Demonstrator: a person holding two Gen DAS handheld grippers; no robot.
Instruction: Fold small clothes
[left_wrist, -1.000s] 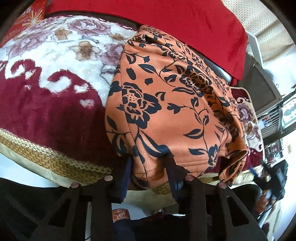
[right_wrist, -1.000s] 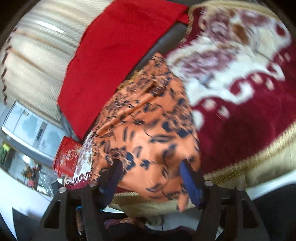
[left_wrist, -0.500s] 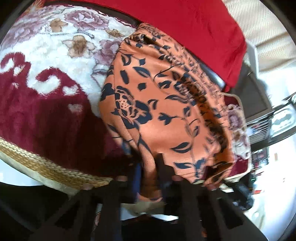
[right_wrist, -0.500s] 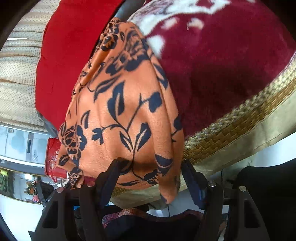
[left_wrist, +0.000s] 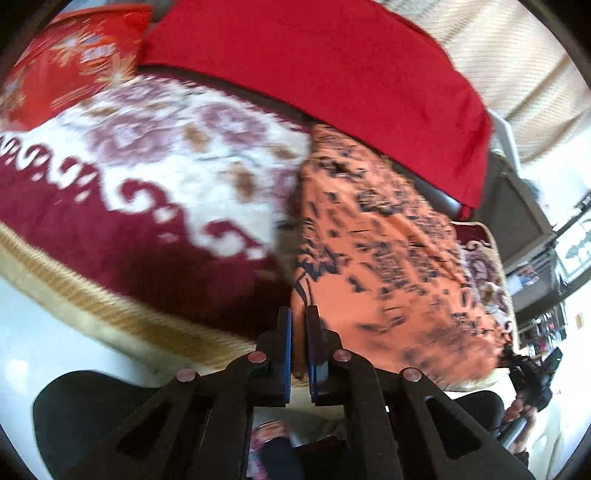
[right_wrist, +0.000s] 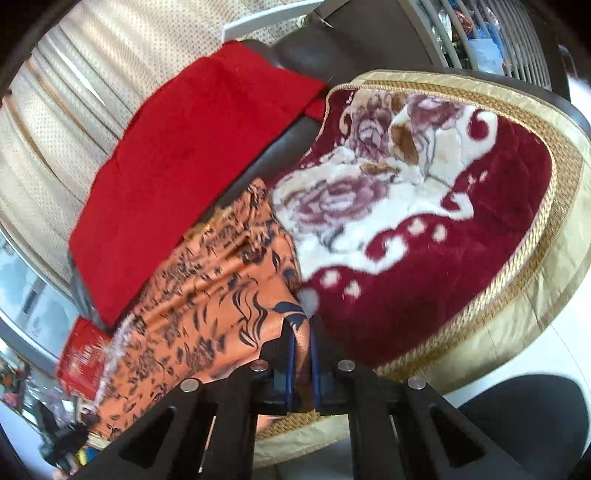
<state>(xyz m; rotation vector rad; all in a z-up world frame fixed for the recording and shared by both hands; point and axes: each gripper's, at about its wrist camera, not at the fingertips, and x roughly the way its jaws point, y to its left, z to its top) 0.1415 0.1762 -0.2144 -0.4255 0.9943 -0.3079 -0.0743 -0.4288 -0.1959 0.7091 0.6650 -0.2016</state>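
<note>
An orange garment with a dark blue flower print (left_wrist: 388, 258) lies on a maroon and cream floral blanket (left_wrist: 147, 192). My left gripper (left_wrist: 299, 314) is shut on the garment's near left corner, the cloth pinched between its blue pads. In the right wrist view the same orange garment (right_wrist: 214, 295) stretches away to the left, and my right gripper (right_wrist: 301, 328) is shut on its near right corner. The hem between the two grips is lifted off the blanket's front edge. The garment's far end still rests by the red cloth.
A plain red cloth (left_wrist: 332, 74) drapes the dark sofa back (right_wrist: 332, 48) behind the garment. A red patterned cushion (left_wrist: 70, 70) lies at the far left. The blanket's gold woven border (right_wrist: 554, 258) hangs over the seat front. Cream curtains (right_wrist: 92, 92) hang behind.
Both grippers went from open around the garment's near hem to shut on its two corners. Both then pulled back and up, lifting the hem and stretching the cloth.
</note>
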